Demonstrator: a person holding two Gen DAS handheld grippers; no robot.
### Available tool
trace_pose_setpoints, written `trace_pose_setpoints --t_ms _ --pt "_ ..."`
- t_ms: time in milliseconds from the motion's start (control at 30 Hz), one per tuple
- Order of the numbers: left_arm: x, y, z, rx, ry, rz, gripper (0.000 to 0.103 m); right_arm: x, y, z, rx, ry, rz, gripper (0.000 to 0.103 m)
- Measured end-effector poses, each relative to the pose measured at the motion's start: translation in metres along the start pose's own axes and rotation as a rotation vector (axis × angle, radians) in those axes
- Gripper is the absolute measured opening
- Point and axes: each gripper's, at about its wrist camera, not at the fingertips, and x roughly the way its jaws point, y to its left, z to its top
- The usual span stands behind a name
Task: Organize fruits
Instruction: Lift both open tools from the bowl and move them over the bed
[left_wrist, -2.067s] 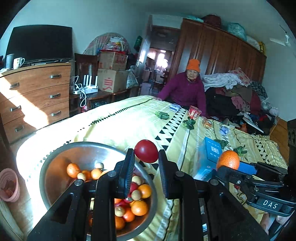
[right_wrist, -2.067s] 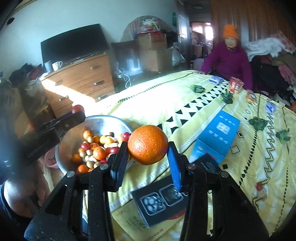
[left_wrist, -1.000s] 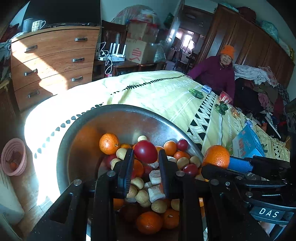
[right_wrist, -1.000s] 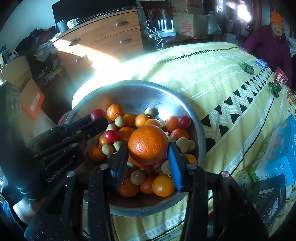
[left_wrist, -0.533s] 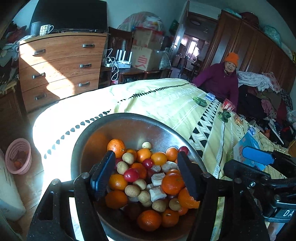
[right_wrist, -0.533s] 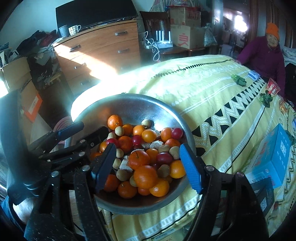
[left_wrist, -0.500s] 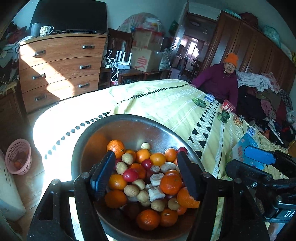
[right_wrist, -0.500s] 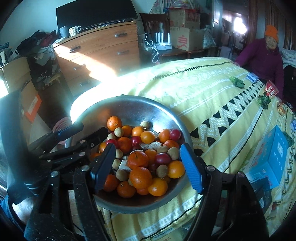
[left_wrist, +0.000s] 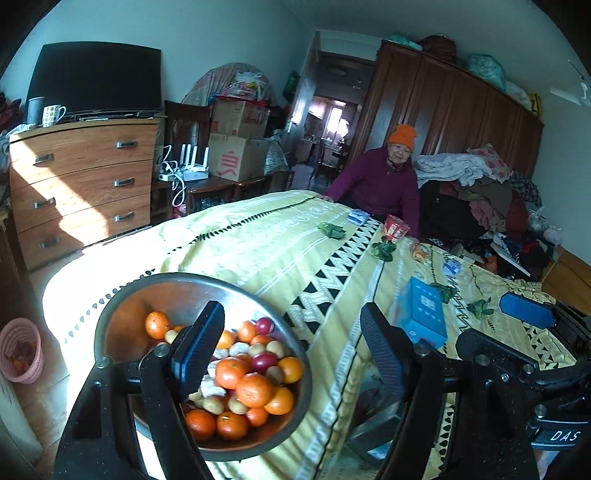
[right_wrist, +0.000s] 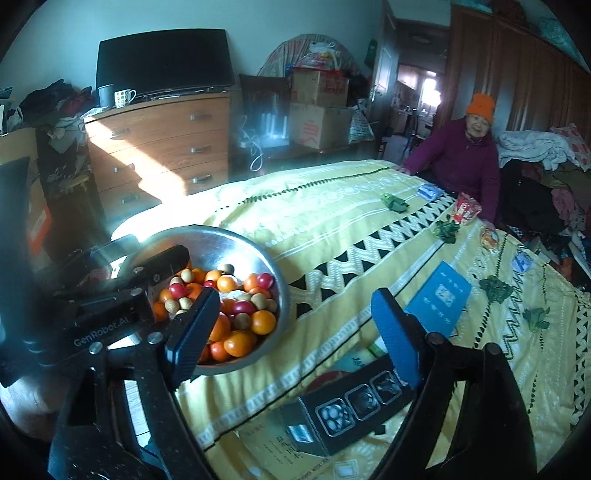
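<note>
A steel bowl (left_wrist: 147, 291) sits at the near left corner of the yellow bedspread (left_wrist: 280, 236). It holds several oranges (left_wrist: 254, 389), red round fruits (left_wrist: 264, 362) and small tan fruits. The bowl also shows in the right wrist view (right_wrist: 221, 240). My left gripper (left_wrist: 291, 354) is open and empty, above the bowl's right rim. My right gripper (right_wrist: 295, 332) is open and empty, above the bedspread just right of the bowl. The right gripper's blue pad (left_wrist: 526, 314) shows in the left wrist view.
A blue box (right_wrist: 439, 299) lies on the bedspread, a black box (right_wrist: 347, 410) and a leaflet near the front edge. Green leaves (right_wrist: 495, 288) and snack packets (right_wrist: 467, 212) are scattered further back. A person in an orange hat (right_wrist: 465, 158) sits at the far side. A dresser (right_wrist: 162, 147) stands left.
Both grippers carried fruit over the bowl, opened and let it go into the bowl. Since then both have pulled back and up, open and empty.
</note>
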Motion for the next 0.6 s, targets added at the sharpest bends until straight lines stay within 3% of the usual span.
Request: trace_pose_setpoints --t_ms 333,433,600 --pt "0.003 -0.124 -0.020 0.139 0.031 -0.188 0.077 -0.046 -0.091 -0.052 0.127 -0.003 -0.139 0.088" --pt "0.007 -0.165 -0.041 0.212 0.064 -0.253 0.077 -0.058 -0.120 -0.087 0.175 0.016 -0.186 0.089" --pt "0.014 -0.231 -0.082 0.327 0.147 -0.366 0.077 -0.063 -0.181 -0.176 0.343 0.117 -0.242 0.089"
